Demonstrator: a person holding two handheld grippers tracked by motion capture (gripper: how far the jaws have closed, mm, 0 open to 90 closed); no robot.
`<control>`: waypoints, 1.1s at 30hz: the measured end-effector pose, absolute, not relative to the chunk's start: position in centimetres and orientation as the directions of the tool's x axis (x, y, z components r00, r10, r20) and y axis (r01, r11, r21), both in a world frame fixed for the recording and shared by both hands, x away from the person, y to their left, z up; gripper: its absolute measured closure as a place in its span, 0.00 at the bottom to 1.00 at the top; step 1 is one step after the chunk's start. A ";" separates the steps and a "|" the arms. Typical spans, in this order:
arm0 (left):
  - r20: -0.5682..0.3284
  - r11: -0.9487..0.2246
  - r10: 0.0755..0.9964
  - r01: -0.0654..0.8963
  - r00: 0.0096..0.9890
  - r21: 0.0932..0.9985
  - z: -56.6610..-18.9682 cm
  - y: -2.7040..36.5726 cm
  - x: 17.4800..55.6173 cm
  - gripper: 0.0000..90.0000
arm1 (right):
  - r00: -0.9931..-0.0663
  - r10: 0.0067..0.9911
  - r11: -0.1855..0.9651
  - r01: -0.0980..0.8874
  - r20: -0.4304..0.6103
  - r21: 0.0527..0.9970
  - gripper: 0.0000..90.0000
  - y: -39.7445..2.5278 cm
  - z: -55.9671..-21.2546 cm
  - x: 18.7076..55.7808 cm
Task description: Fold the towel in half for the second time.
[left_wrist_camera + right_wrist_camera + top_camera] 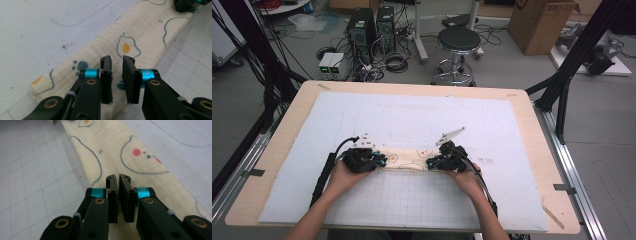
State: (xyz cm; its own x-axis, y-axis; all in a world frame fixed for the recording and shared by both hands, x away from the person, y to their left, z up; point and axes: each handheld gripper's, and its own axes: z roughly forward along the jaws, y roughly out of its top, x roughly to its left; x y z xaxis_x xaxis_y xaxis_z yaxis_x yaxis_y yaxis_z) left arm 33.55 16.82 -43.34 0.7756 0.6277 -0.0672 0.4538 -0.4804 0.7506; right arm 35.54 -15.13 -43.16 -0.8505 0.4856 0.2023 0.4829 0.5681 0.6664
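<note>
A long folded cream cloth (407, 159) printed with fried eggs and blue outlines lies on the white mat (412, 120), lengthwise between my two grippers. My left gripper (382, 161) is at its left end. In the left gripper view the jaws (117, 61) hover over the cloth (140, 27), a finger's width apart with nothing between them. My right gripper (429, 162) is at the cloth's right end. In the right gripper view its jaws (117, 178) stand only a narrow slit apart over the cloth (112, 147), and no fabric shows between them.
The mat covers most of a wooden table (277, 150) and has a printed grid (412, 200) on its near half. Beyond the far edge stand a black stool (458, 42), computer towers (362, 30) and a cardboard box (542, 22) on the floor.
</note>
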 end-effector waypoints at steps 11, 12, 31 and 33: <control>-0.082 -0.455 0.639 0.462 0.765 0.762 -43.6 18.6 33.2 0.65 | -0.837 0.534 0.569 0.459 0.118 0.683 0.76 -18.2 -42.9 35.0; -0.081 -0.454 0.640 0.461 0.764 0.763 -43.6 18.7 33.1 0.64 | -0.837 0.535 0.569 0.457 0.114 0.684 0.76 -18.4 -42.9 35.0; -0.075 -0.452 0.650 0.463 0.756 0.762 -44.0 19.5 32.9 0.59 | -0.848 0.529 0.567 0.390 0.042 0.726 0.62 -20.6 -43.7 34.4; -0.074 -0.453 0.650 0.464 0.756 0.761 -44.0 19.5 32.9 0.59 | -0.845 0.533 0.567 0.392 0.040 0.724 0.62 -20.5 -43.7 34.3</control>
